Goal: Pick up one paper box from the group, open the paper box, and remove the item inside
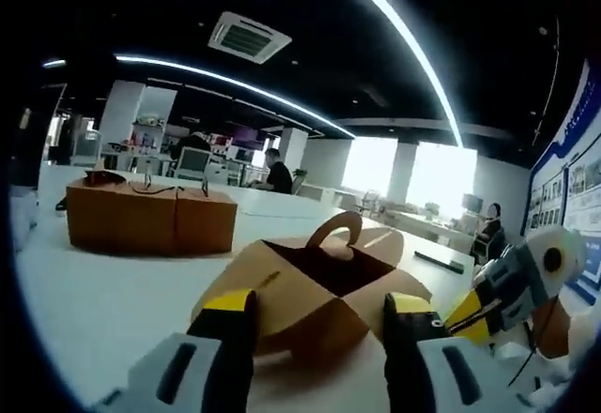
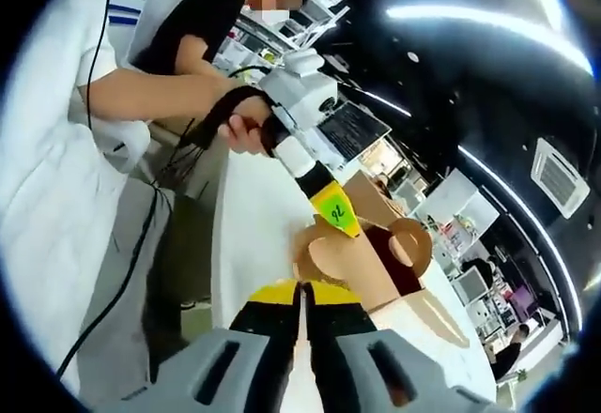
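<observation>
Brown paper box sits flaps-open mid-worktop; left claw gapes before it, empty, while right claw, closed, apparently pinches a flap, exposing the inside.

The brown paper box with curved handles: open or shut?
Open: the brown paper box has its top flaps spread, exposing a dark interior; contents cannot be told.

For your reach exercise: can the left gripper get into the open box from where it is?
Probably yes. The left gripper stands open just before the open box, flaps spread, nothing between them; the right gripper sits off to one side.
</observation>
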Tool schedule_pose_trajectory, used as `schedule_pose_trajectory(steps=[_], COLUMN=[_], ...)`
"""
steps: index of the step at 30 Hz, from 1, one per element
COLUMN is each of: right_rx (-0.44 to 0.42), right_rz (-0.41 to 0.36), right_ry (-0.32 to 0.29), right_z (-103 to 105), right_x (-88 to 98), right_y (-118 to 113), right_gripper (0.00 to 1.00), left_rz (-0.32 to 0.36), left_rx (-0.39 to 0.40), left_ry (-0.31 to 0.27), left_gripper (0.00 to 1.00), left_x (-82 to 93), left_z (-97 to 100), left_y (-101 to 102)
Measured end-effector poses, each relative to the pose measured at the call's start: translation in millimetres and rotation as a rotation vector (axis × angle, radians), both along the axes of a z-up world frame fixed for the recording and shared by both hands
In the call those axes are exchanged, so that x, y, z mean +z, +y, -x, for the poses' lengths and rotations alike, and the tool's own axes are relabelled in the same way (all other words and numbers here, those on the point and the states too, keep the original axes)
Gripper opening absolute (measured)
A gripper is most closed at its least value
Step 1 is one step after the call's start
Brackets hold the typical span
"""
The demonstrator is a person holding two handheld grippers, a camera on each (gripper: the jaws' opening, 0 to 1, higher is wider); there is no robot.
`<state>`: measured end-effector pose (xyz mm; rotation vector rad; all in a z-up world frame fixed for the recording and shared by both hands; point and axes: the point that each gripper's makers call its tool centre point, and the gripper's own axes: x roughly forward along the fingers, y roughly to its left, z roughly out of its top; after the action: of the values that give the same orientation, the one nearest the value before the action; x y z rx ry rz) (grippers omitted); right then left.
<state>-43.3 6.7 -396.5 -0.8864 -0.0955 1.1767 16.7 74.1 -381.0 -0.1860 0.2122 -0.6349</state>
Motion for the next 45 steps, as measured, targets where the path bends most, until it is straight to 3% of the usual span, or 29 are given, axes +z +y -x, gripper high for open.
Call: schedule_pose_trajectory(steps=[3, 5, 13, 18, 23, 26, 32, 41, 43, 45], right_rx=[0.04, 0.036, 0.049, -0.016, -0.093, -0.159, -0.217, -0.215, -0.211, -0.213], right_rz=[-0.056, -0.071, -0.198, -0.213, -0.235, -0.251, -0.226, -0.115, -0.066, -0.069], right_ry=[0.078, 0.094, 0.14, 0.105, 0.114, 0.111, 0.115, 0.075, 0.036, 0.031], right_z=[10, 10, 9, -9, -26, -43, -70, -99, -100, -104], right_x=[3.3, 6.8, 40.3, 55.0, 65.1, 73.5, 73.7, 56.4, 52.4, 52.9], right_y=[1, -1, -4, -3, -4, -5, -1, 12, 14, 17], right_gripper=[0.14, 0.2, 0.22, 0.22, 0.25, 0.26, 0.27, 0.34, 0.37, 0.36], left_rz=[-0.013, -0.016, -0.021, -0.027, -0.034, -0.086, -0.098, -0.109, -0.108, -0.108], left_rx=[-0.005, -0.005, -0.013, -0.016, -0.02, -0.031, -0.036, -0.037, -0.039, -0.039], left_ry=[0.001, -0.003, -0.006, -0.013, -0.018, -0.081, -0.091, -0.097, -0.095, -0.095], left_gripper=[0.52, 0.52, 0.5, 0.48, 0.48, 0.48, 0.48, 0.47, 0.47, 0.47], left_x=[-0.4, -0.2, -0.9, -1.0, -0.9, 1.0, 1.1, 0.7, 0.4, 0.0], left_z=[0.6, -0.3, -2.7, 2.6, 3.4, 4.1, 4.0, 3.5, 3.1, 3.0], left_y=[-1, 0, 0, -5, -4, -4, -4, -4, -4, -4])
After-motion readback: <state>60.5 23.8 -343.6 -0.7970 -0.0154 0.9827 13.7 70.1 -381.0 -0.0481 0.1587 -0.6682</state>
